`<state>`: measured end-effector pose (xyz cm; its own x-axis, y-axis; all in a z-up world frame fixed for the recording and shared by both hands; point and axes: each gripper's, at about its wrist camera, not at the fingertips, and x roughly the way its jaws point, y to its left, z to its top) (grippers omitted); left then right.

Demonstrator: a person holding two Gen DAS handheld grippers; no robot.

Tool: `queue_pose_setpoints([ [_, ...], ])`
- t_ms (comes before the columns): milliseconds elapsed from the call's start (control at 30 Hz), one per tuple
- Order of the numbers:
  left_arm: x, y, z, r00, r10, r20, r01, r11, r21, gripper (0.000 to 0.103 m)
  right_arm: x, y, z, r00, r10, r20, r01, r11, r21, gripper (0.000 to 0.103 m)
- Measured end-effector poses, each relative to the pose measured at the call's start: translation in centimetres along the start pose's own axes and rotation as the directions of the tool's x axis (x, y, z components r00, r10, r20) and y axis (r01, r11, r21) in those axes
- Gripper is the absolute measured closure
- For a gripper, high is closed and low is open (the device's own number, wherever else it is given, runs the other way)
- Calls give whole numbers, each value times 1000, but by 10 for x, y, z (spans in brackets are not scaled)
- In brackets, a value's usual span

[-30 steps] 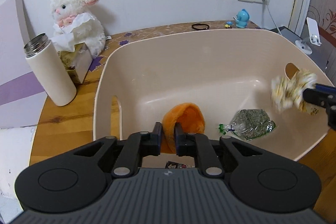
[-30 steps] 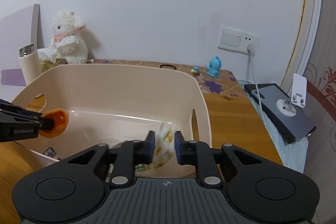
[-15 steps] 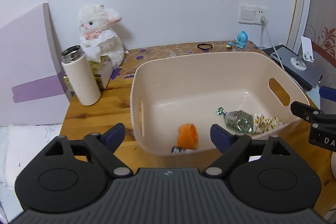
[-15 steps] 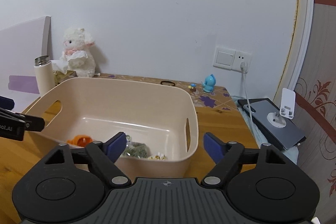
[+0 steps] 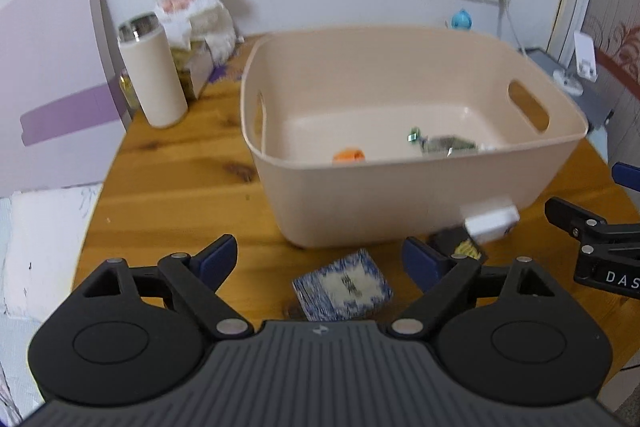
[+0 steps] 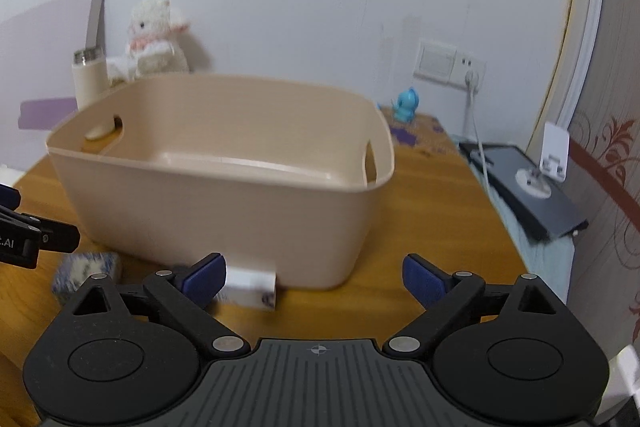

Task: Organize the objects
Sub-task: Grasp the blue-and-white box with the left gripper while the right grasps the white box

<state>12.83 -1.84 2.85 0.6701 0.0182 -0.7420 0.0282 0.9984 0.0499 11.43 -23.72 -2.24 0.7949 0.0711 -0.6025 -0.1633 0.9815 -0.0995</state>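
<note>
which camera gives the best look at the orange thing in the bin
Left wrist. It looks down over the bin rim, so the orange thing shows on the floor. From the right wrist the bin's near wall hides it completely.

The tub's near wall (image 6: pixel 224 211) hides its contents; the white box (image 5: pixel 490 221) is motion-blurred, markings unreadable.
</note>
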Motion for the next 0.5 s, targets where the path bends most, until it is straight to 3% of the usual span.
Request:
queue_pose_setpoints([
  [367, 51, -2, -18, 996, 33, -87, -35, 999, -27, 13, 45, 0, -20, 996, 25, -88, -22, 999, 36, 7],
  [500, 59, 2, -20, 997, 15, -79, -20, 998, -67, 13, 57, 9, -21, 994, 47, -103, -44, 999, 31, 7],
])
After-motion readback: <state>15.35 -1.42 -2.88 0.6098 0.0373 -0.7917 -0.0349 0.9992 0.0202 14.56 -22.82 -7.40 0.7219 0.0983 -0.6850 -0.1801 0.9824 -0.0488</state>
